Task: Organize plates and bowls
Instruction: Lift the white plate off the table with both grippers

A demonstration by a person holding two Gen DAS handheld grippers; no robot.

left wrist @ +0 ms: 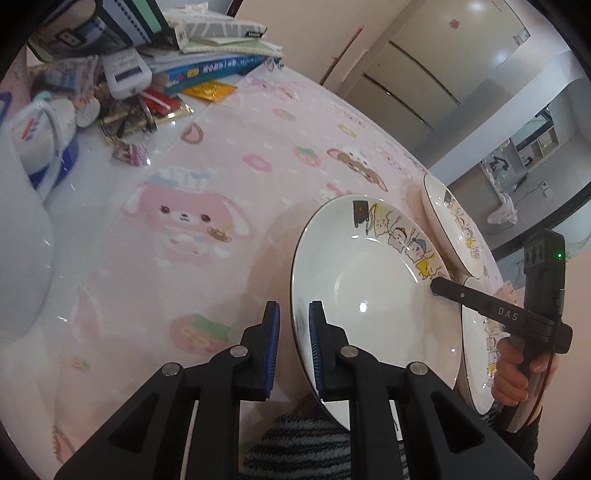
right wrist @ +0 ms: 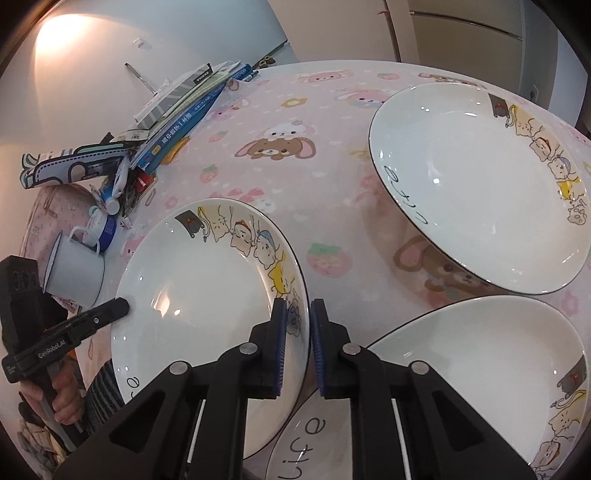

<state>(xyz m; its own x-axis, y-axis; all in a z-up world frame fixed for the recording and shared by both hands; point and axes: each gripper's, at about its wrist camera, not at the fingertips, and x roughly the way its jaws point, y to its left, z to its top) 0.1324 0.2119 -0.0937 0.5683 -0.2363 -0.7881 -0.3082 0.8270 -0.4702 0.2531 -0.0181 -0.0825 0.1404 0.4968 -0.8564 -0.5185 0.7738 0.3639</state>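
left gripper: clamped on near plate rim
right gripper: pinching same plate's opposite rim
table: two more plates

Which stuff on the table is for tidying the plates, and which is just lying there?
For the job:
held plate
far plate
near plate

Just lying about:
enamel mug
pile of books
yellow packet

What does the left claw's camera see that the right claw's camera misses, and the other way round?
Only the left view shows the tall pale cabinet and the room beyond. Only the right view shows a plain wall with a warm light patch. Both show the white cartoon-print plate gripped at opposite rims by the left claw and right claw, on the pink cartoon tablecloth.
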